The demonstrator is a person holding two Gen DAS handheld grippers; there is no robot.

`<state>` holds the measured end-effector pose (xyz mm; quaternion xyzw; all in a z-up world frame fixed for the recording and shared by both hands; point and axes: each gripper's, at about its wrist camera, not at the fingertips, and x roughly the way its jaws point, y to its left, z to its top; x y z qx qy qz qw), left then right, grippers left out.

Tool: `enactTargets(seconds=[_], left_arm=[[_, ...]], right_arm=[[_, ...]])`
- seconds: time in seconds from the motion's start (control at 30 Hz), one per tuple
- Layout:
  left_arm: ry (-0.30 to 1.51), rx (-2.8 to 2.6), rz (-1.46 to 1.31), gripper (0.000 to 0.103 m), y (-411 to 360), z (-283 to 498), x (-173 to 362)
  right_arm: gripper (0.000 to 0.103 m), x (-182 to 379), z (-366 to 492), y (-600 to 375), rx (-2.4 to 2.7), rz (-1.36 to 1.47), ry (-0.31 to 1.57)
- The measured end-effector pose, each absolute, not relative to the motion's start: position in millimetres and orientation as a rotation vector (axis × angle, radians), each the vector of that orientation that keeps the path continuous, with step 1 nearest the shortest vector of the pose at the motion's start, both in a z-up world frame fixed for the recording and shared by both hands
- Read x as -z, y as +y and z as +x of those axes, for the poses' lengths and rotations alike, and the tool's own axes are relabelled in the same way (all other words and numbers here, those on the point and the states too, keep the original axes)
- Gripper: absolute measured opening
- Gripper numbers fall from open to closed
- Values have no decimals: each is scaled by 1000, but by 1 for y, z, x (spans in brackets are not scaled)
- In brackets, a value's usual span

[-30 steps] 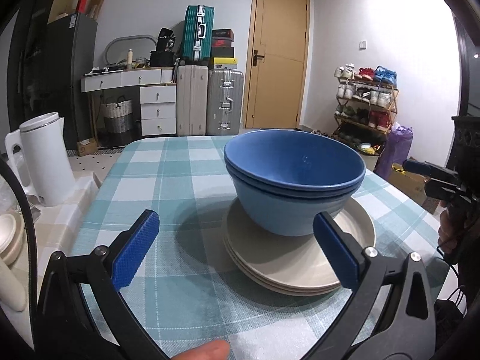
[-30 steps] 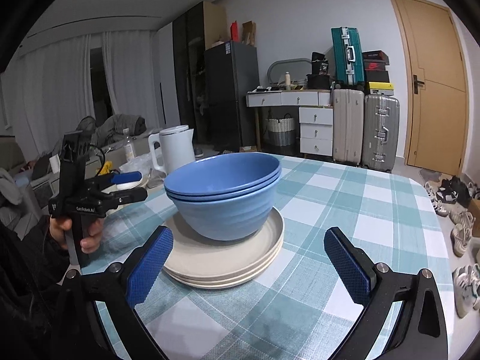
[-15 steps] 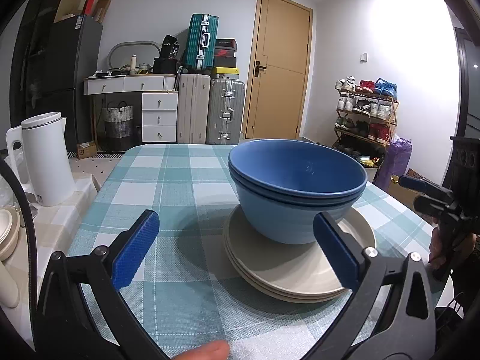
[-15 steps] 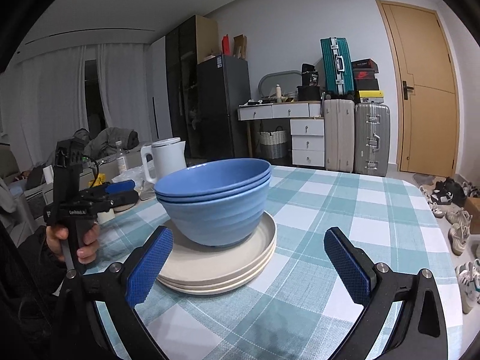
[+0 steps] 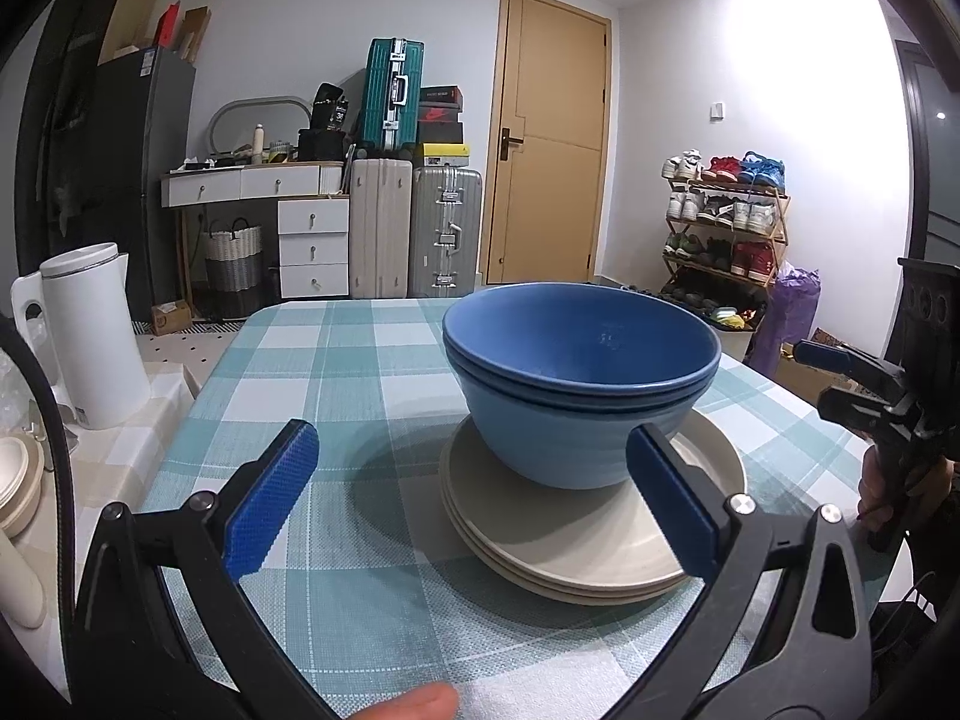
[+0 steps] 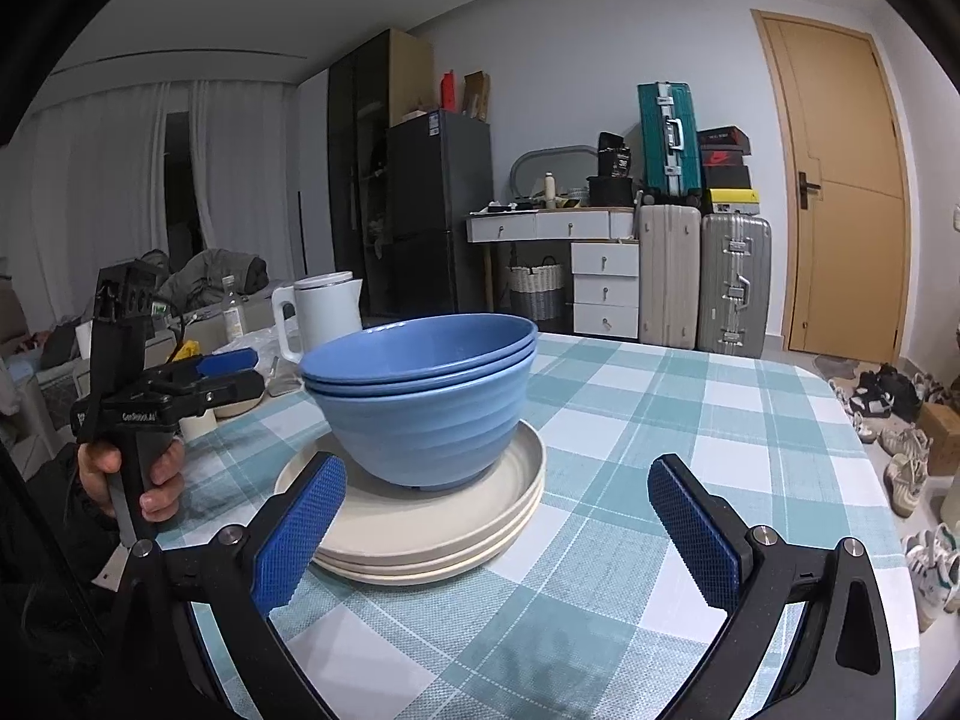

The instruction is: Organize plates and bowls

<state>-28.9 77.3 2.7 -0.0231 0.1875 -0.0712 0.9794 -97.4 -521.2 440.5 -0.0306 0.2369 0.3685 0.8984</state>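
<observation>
Nested blue bowls (image 5: 576, 384) (image 6: 423, 402) sit on a stack of cream plates (image 5: 576, 546) (image 6: 420, 528) on the checked tablecloth (image 5: 360, 384). My left gripper (image 5: 474, 504) is open and empty, a little short of the stack, with its blue pads either side of the view. My right gripper (image 6: 498, 528) is also open and empty, near the stack from the other side. Each gripper shows in the other's view, held in a hand: the right one (image 5: 852, 372) and the left one (image 6: 204, 378).
A white kettle (image 5: 90, 336) (image 6: 318, 312) stands on a side counter left of the table, with cream dishes (image 5: 15, 486) beside it. Suitcases (image 5: 414, 228), drawers and a door stand behind. A shoe rack (image 5: 726, 228) is at the right.
Both grippers have drawn back and dropped lower, so the stack looks flatter and more side-on. Both stayed open; the bowls and plates have not moved.
</observation>
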Motion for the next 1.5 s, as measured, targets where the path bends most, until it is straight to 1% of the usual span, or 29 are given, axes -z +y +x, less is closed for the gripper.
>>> enactTargets(seconds=[1.5], left_arm=[[374,154,-44,103,75,-32,-1]], right_arm=[[103,-437,-95,-520,-761,-67,503]])
